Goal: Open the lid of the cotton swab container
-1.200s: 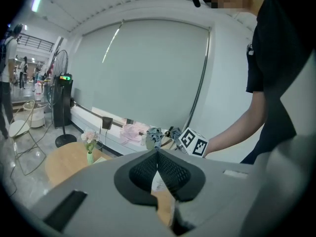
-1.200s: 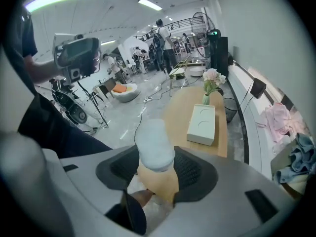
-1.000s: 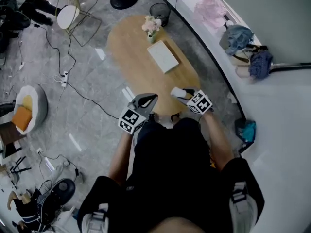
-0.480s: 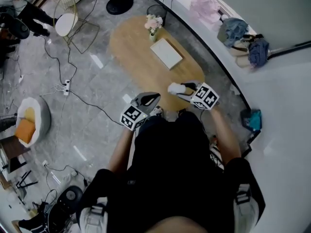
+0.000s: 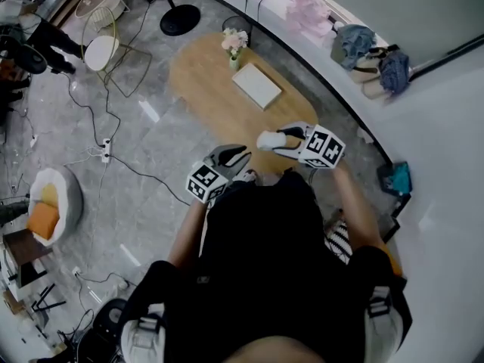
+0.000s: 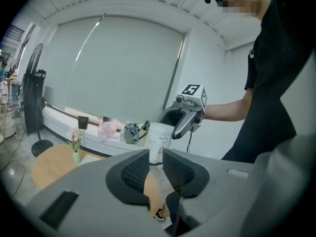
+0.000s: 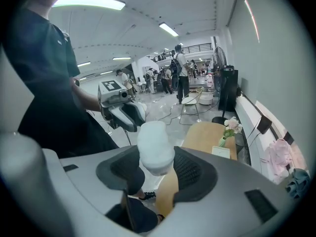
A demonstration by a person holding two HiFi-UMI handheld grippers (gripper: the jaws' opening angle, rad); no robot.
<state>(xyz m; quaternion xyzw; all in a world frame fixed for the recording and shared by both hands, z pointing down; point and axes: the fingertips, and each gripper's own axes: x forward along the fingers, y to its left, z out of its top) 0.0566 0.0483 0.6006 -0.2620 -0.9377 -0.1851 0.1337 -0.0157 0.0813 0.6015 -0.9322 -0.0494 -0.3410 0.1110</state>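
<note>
Right gripper view: right claw (image 7: 157,164) clamps the cotton swab container (image 7: 155,139) aloft, likely steadying it for the empty left claw (image 6: 156,163), jaws just parting.

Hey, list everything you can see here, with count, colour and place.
table: one, wooden oval, mid-floor
flower vase: one, pink blooms, table's far end
flat slab: one, white, on table
cotton swab container: one, white, between right gripper's pads
clothes: three heaps, pink and blue, window ledge
cushion bed: one, white with orange, floor left
chair: one, white seat, far left
left gripper: one, grey, jaws just opening, nothing between
right gripper: one, grey, shut on cotton swab container
</note>
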